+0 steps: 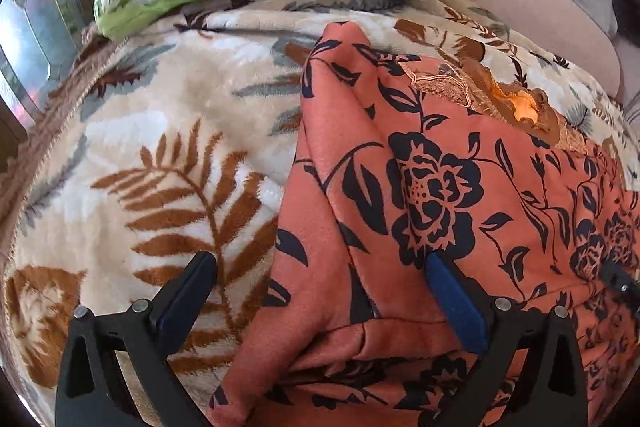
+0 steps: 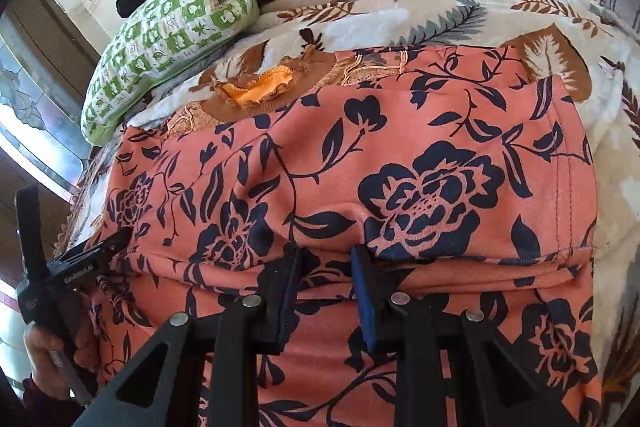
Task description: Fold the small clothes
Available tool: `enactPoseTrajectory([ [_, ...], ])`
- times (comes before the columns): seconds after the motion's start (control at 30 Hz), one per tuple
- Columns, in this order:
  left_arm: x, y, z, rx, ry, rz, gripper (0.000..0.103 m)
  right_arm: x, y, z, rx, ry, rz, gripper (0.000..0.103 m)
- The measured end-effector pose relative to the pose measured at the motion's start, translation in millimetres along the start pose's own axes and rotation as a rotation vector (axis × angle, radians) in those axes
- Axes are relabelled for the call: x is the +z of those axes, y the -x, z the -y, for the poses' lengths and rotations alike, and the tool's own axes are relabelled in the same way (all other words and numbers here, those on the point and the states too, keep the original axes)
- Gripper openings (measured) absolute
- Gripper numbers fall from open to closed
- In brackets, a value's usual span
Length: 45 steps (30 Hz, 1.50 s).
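The orange floral garment is soft, matt cloth with a faintly brushed nap. Beneath it, the leaf-print blanket looks thick, plush and fuzzy. The right gripper has matt black plastic arms, shiny metal pins and blue pads.

Right gripper jaws pinch folded orange floral garment.
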State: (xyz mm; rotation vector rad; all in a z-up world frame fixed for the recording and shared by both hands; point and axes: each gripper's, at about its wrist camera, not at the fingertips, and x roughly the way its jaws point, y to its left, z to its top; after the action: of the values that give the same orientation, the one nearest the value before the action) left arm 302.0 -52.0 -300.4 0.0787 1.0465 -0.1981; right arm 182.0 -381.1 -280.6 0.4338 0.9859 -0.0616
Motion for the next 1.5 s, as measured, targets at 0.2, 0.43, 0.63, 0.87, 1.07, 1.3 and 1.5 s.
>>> enactPoseTrajectory([
  [0.2, -8.8, 9.5, 10.8, 0.05, -0.062, 0.048, 0.103, -5.9, 3.7, -0.5, -0.008, 0.009, 0.026, 0.029],
  [0.43, -22.8, 28.0, -0.5, 0.056, -0.077, 0.055, 0.103, -36.8, 28.8, 15.6, 0.059, 0.026, 0.027, 0.032],
  [0.63, -58.0, 39.8, -19.1, 0.075, -0.062, 0.027, 0.103, -79.1, 56.2, 28.3, 0.091, 0.035, 0.051, 0.032],
  [0.87, -119.0, 71.2, -13.0, 0.152, -0.051, 0.093, 0.103, -112.4, 80.9, 26.5, 0.079, 0.047, 0.03, 0.032],
  [1.07, -162.3, 90.6, -15.7, 0.127, 0.012, 0.082, 0.103, -134.1, 94.7, 23.3, 0.062, 0.071, 0.001, 0.032],
  [1.3, -192.8, 102.4, -11.1, 0.158, -0.047, 0.035, 0.103, -150.4, 104.4, 29.6, 0.1, 0.047, -0.121, 0.033],
  [1.5, -212.2, 111.1, -7.3, 0.201, -0.083, 0.02, 0.103, -159.7, 107.6, 33.2, 0.135, 0.037, -0.188, 0.033],
])
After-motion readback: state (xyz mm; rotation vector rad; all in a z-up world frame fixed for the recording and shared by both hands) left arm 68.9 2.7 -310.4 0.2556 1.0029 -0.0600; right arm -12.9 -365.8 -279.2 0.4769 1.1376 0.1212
